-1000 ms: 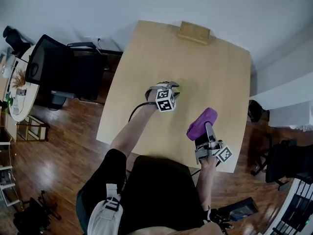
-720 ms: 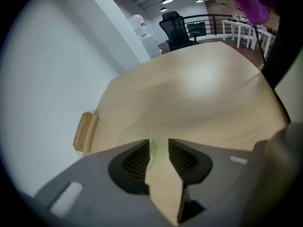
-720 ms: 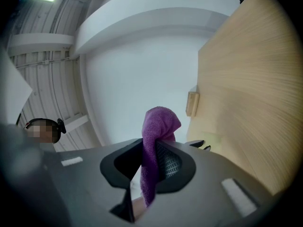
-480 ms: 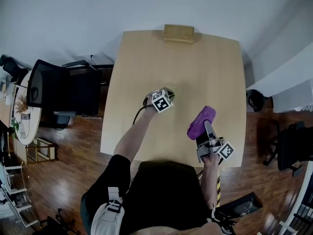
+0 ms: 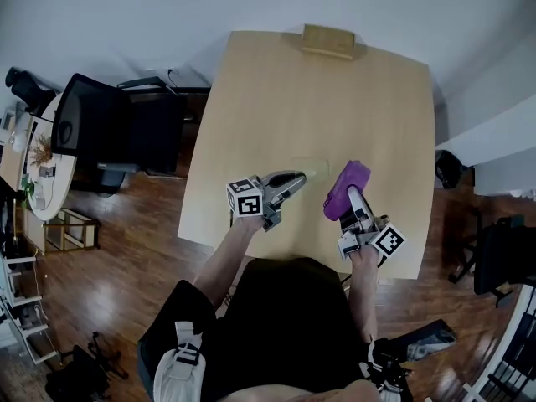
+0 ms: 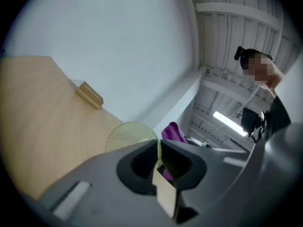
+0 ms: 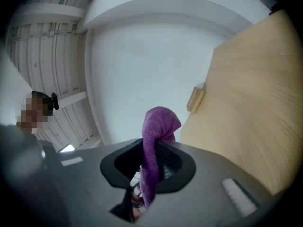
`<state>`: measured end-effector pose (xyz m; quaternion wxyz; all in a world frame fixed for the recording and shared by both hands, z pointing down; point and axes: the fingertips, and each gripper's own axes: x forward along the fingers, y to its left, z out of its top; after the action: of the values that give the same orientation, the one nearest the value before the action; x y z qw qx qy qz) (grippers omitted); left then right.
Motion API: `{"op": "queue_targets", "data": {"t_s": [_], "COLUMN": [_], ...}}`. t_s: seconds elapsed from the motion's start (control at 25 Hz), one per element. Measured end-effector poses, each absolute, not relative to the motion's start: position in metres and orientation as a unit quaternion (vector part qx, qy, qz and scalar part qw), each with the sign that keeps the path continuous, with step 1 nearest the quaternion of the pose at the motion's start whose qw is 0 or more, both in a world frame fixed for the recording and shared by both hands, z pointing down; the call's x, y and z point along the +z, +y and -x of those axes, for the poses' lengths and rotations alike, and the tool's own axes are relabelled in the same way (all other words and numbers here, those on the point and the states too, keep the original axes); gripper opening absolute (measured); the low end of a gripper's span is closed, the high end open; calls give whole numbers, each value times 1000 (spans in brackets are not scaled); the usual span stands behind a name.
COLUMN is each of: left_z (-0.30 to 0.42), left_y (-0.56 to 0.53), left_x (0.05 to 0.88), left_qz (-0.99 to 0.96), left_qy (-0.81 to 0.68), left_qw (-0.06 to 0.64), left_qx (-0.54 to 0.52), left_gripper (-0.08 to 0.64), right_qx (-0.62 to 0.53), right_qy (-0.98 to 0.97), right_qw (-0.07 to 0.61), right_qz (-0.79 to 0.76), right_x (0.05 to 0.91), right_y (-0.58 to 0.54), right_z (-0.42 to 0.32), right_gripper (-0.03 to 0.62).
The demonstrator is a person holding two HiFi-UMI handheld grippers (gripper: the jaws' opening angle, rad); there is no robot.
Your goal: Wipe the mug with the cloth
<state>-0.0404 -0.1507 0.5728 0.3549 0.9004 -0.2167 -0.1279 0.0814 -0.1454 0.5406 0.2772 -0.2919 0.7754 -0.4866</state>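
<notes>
A pale yellow see-through mug (image 5: pixel 307 167) hangs at the tip of my left gripper (image 5: pixel 299 177) over the near part of the wooden table (image 5: pixel 276 99). The jaws have just been closing, and the mug's thin wall (image 6: pixel 130 135) is pinched between them. My right gripper (image 5: pixel 352 198) is shut on a purple cloth (image 5: pixel 346 187), which bunches up past its fingertips just right of the mug. In the right gripper view the cloth (image 7: pixel 159 131) runs through the closed jaws of the right gripper (image 7: pixel 151 163). From the left gripper (image 6: pixel 158 157), the cloth (image 6: pixel 173 132) shows right behind the mug.
A small wooden block (image 5: pixel 328 40) lies at the table's far edge. A black office chair (image 5: pixel 117 128) stands left of the table, with a white round table (image 5: pixel 38 166) further left. My body is at the table's near edge, on wooden floor.
The left gripper closed on the mug and drew it from mid-table toward the near edge, turning to point right. The right gripper and cloth shifted slightly toward the mug.
</notes>
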Motion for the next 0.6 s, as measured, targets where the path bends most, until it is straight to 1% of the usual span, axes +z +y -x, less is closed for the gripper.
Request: {"op": "queue_targets", "data": {"t_s": [0.12,0.24,0.6], "left_z": [44,48,40], "left_y": [-131,-123,-117], "left_x": [558,556,554], "left_qz": [-893,-888,-895], "left_qy": [-228,-230,-211], "left_qw": [356,359,354], "left_qx": [-155,-174,-172], "left_gripper": [41,41,42], "right_qx": [-466,-457,-437], "right_qy": [793,800,808], "right_qw": [254,249,241], "right_qz": [299,299,314], "right_x": [531,522,517], "right_y": [-148,-150,-145], "right_z": [-73,-69,-72], "right_gripper": [61,61,61]}}
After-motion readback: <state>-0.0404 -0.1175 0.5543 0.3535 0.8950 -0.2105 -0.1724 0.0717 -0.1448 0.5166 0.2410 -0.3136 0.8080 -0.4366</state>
